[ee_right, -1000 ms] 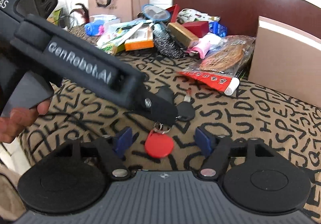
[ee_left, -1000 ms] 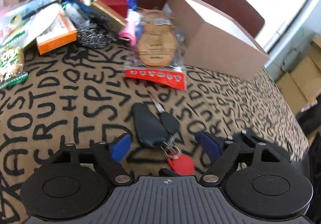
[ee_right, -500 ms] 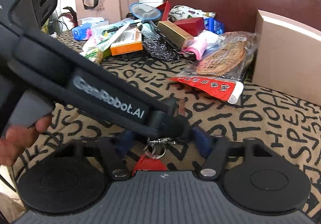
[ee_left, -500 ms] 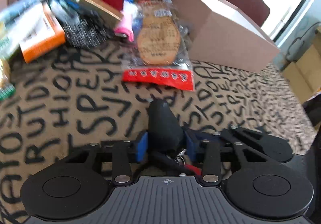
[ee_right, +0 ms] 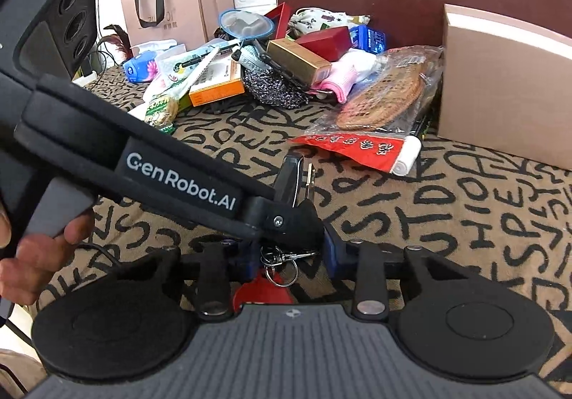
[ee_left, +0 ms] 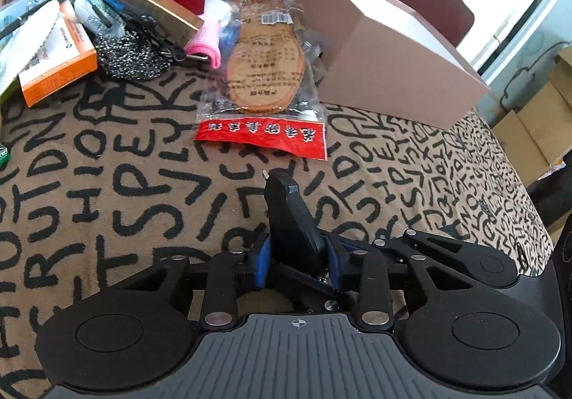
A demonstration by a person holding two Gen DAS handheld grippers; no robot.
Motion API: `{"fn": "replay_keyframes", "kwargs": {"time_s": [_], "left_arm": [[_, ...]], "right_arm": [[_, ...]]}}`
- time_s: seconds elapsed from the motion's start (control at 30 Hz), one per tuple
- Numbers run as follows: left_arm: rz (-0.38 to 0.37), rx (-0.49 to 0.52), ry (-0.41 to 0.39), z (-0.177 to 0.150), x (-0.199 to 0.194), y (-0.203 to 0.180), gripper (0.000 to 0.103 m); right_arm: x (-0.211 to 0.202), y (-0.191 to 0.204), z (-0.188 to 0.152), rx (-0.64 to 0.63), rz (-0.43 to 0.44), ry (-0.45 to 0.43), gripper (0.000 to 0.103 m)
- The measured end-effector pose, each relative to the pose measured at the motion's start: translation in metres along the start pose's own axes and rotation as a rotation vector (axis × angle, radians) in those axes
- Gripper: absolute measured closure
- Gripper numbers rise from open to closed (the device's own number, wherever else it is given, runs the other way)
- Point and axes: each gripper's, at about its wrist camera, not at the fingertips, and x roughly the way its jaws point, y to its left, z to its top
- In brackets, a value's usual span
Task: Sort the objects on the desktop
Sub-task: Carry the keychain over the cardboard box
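Observation:
A key bunch sits low in the middle of both views: a black key fob (ee_left: 291, 220), a metal key (ee_right: 310, 177), a key ring (ee_right: 282, 257) and a red tag (ee_right: 264, 291). My left gripper (ee_left: 299, 256) has its jaws closing, and the blue pads press both sides of the fob, which stands tilted up off the patterned cloth (ee_left: 107, 166). In the right wrist view the left gripper (ee_right: 286, 220) reaches in from the left. My right gripper (ee_right: 289, 257) is closing too, its pads against the key ring and clasp. Its left pad is partly hidden.
A pinkish cardboard box (ee_left: 386, 52) stands at the back right, with a bagged insole packet (ee_left: 266, 77) beside it. Several items are piled at the back left, among them an orange box (ee_left: 57, 66) and a steel scourer (ee_left: 132, 55). A person's hand (ee_right: 39, 256) holds the left gripper's handle.
Both grippers were open over the key bunch lying flat. The left one closed on the fob and tipped it upright. The right one closed around the key ring.

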Motion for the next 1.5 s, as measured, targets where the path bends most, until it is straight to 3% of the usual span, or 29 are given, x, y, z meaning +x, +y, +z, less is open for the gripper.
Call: {"fn": "replay_keyframes", "kwargs": {"time_s": [0.23,0.43,0.6,0.97,1.13,1.3,1.5], "left_arm": [[-0.034,0.035,-0.041,0.012,-0.008,-0.023,0.070],[-0.087,0.107,-0.129,0.046,-0.016,-0.063,0.070],[-0.132,0.155,-0.217,0.088,-0.020,-0.097,0.062],[-0.178,0.196,-0.339,0.185,-0.018,-0.148,0.063],[-0.177,0.218,-0.388,0.219,-0.019,-0.157,0.063],[-0.166,0.191,-0.372,0.247,0.001,-0.148,0.063],[-0.123,0.168,-0.317,0.258,0.044,-0.126,0.063]], "right_arm": [[-0.017,-0.007,0.006,0.020,-0.030,-0.024,0.065],[-0.044,-0.027,0.030,0.020,-0.097,-0.090,0.066],[-0.068,-0.052,0.064,-0.002,-0.161,-0.161,0.066],[-0.090,-0.111,0.149,-0.024,-0.253,-0.266,0.068],[-0.089,-0.131,0.185,-0.033,-0.256,-0.291,0.068],[-0.078,-0.150,0.212,-0.032,-0.260,-0.281,0.068],[-0.042,-0.173,0.214,0.024,-0.227,-0.230,0.068]]}}
